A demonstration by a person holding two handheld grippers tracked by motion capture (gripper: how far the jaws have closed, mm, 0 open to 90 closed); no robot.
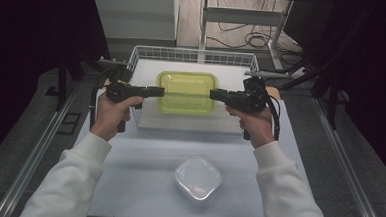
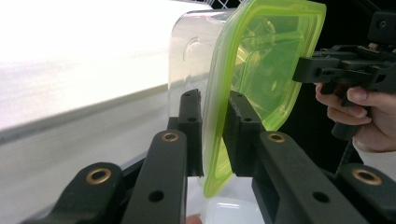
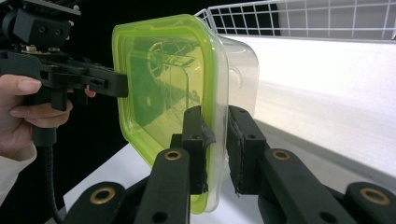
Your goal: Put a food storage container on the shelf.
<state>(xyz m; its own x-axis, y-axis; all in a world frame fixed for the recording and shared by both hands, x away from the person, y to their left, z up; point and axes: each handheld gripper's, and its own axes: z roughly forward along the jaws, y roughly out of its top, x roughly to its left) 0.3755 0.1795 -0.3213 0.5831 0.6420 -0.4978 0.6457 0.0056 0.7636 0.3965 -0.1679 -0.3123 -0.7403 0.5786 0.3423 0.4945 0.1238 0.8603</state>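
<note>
The white table (image 1: 143, 156) carries a wire basket (image 1: 194, 54) at its far edge, and above the basket's near side hangs a clear box with a green lid (image 1: 187, 91), with a smaller clear tub (image 1: 198, 179) near the table's front edge. The left gripper (image 1: 158, 91) and right gripper (image 1: 216, 94) each have their jaws clamped on the lid's rim at opposite short ends. Since only the thin rim is pinched, uneven lifting could tilt the box or pop the lid off, likely dropping the box.

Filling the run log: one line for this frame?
left gripper: shut on green-lidded container | right gripper: shut on opposite edge | container: above wire basket | clear lidded box: near, untouched
</note>
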